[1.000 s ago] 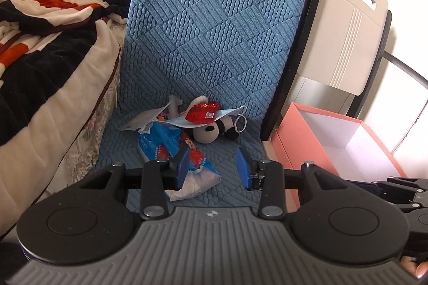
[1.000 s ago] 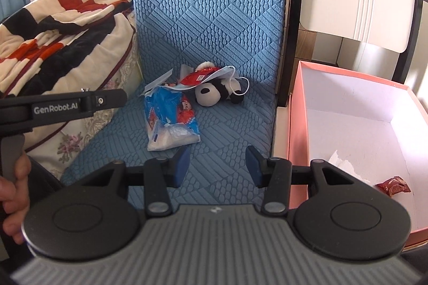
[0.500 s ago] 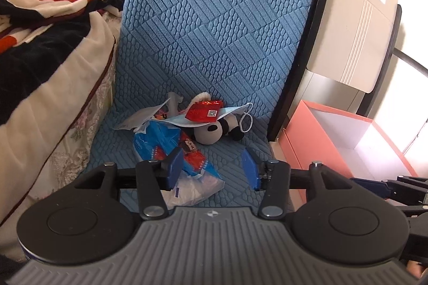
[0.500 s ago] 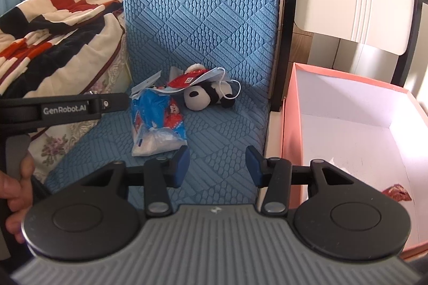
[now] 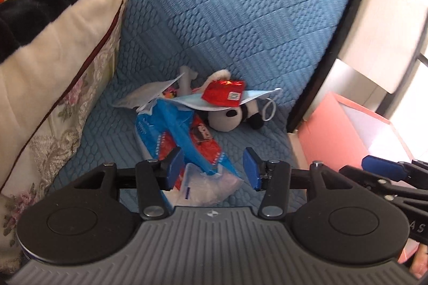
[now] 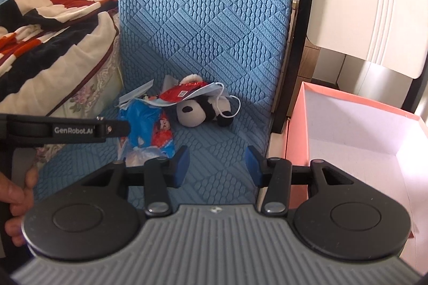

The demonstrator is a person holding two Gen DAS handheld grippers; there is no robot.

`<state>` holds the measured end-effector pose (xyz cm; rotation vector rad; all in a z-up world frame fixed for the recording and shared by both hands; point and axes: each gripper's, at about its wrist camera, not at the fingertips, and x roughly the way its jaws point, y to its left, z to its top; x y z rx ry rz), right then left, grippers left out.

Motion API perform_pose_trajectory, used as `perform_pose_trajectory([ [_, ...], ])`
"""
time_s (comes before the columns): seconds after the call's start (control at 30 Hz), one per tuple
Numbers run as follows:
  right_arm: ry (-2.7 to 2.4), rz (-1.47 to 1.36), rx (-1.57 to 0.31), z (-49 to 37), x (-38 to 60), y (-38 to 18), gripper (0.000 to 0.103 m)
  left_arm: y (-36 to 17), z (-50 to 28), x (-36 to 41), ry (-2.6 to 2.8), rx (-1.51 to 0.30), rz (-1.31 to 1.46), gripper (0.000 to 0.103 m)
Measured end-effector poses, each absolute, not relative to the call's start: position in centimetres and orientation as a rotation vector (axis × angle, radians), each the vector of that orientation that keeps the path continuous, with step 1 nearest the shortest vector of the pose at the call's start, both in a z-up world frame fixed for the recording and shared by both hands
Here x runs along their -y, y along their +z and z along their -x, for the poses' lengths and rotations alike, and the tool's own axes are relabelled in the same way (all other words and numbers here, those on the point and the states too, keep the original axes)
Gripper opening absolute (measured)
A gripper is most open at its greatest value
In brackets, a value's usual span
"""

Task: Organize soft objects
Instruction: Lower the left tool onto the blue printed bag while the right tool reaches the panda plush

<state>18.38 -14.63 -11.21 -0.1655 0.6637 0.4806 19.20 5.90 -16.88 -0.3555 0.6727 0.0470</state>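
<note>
the left tongs (image 5: 212,168) are hanging parted and empty, jaws having just been widening, with the blue tissue pack (image 5: 171,129) lying between and beneath them, untouched. the right tongs (image 6: 217,166) are waiting released over bare blue cushion (image 6: 214,17). beyond the pack are lying a face mask (image 5: 192,100), a red wrapper (image 5: 224,93) and a plush panda (image 5: 227,116). the step in hand is likely reaching for the pack; next comes lowering, closing, then carrying it toward the pink box (image 6: 299,108).
</note>
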Motion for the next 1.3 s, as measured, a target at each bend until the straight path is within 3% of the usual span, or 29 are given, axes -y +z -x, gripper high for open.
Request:
perform_pose_trajectory([
  [0.13,0.491,0.159,-0.664,-19.7,14.2,-11.5,0.049,-17.6,-20.3,-6.7,0.073,-0.695,0.374,0.061],
  [0.57,0.518,0.165,-0.657,-24.2,12.3,-11.8,0.049,-20.0,-23.8,-8.2,0.120,-0.752,0.415,0.065],
  [0.77,0.530,0.189,-0.656,-25.9,11.4,-12.2,0.049,-20.7,-24.6,-8.6,0.122,-0.758,0.442,0.074],
  [1.3,0.614,0.418,-0.675,-30.2,7.4,-14.1,0.049,-21.7,-26.0,-8.5,0.128,-0.809,0.482,0.074],
])
